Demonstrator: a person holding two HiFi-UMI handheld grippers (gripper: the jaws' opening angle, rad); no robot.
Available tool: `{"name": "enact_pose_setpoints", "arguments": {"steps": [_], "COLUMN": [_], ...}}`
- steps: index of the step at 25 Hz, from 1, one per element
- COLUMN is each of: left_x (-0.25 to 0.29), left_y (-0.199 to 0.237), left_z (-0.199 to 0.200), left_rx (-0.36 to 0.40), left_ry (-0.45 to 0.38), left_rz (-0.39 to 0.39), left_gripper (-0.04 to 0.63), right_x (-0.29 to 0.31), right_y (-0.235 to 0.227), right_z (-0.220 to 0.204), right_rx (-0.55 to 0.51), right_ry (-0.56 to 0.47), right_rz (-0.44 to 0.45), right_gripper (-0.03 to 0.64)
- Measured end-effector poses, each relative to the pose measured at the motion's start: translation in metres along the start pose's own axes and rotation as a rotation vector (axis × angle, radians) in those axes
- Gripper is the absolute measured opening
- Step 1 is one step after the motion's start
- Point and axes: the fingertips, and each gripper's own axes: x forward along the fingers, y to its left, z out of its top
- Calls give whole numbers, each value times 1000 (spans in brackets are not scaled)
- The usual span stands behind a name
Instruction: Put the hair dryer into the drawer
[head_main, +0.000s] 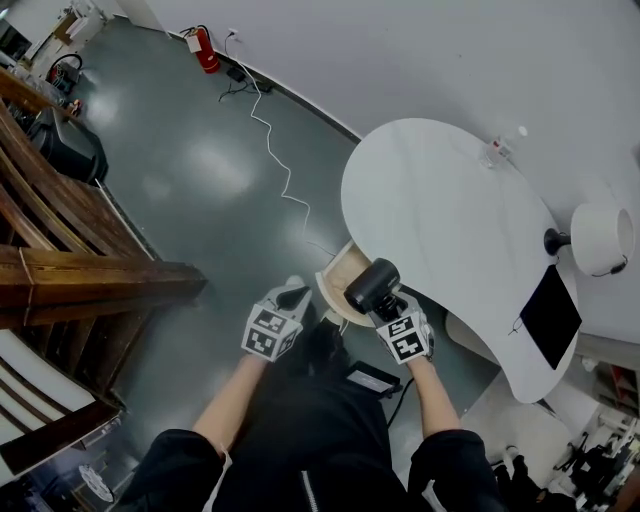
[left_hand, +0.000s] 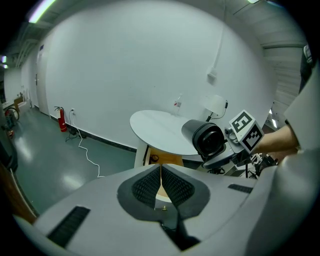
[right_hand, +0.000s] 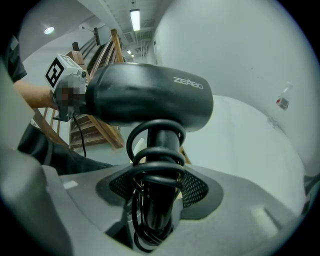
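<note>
Black hair dryer (right_hand: 150, 97) x1 clamped by R gripper (right_hand: 156, 186) fingers; L gripper (left_hand: 161, 172) fingers together, empty.

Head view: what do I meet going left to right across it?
wooden stairs → fire extinguisher → left gripper → hair dryer → black panel → white lamp

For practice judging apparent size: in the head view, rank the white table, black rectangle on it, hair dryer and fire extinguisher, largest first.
white table
black rectangle
hair dryer
fire extinguisher
The extinguisher stands far off, so only looks smallest.
</note>
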Motion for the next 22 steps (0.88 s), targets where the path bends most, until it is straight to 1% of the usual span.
{"name": "enact_pose_setpoints", "arguments": {"steps": [10,22], "left_x": [-1,-2], "left_y": [12,23], "left_z": [-17,-25], "left_rx": [-48,-82], "left_ry": [20,24], "left_rz": [16,36], "left_gripper": [14,14], "right_x": [27,56], "right_y": [4,5], "right_z": [-1,-12], "right_rx": [-95,-112], "right_ry": [59,110], "right_rz": [19,43], "right_gripper": [244,242]}}
